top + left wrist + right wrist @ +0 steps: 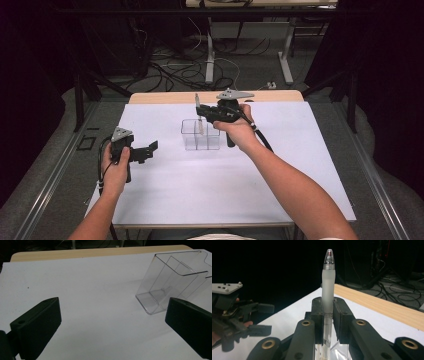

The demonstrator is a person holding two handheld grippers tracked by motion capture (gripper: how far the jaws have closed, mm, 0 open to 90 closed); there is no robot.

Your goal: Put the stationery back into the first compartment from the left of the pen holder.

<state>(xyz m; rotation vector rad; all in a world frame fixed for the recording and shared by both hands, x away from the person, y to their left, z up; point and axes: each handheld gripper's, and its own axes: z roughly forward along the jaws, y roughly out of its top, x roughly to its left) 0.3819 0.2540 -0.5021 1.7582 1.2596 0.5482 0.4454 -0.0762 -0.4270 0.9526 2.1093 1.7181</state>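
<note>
A clear plastic holder (201, 135) with two compartments stands in the middle of the white table (165, 190). My right gripper (203, 114) hangs just above its left compartment, shut on a frosted pen (198, 113) that stands upright, lower end dipping into the holder. In the right gripper view the pen (328, 290) rises between the closed jaws of the right gripper (328, 322), tip up. My left gripper (148, 151) is open over the table's left part, some way left of the holder (172, 282). The left gripper (112, 322) has nothing between its jaws.
A wooden strip (215, 96) runs along the table's far edge. Behind it the floor holds cables (175, 70) and white desk legs (286, 60). White surface lies bare in front of the holder and to its right.
</note>
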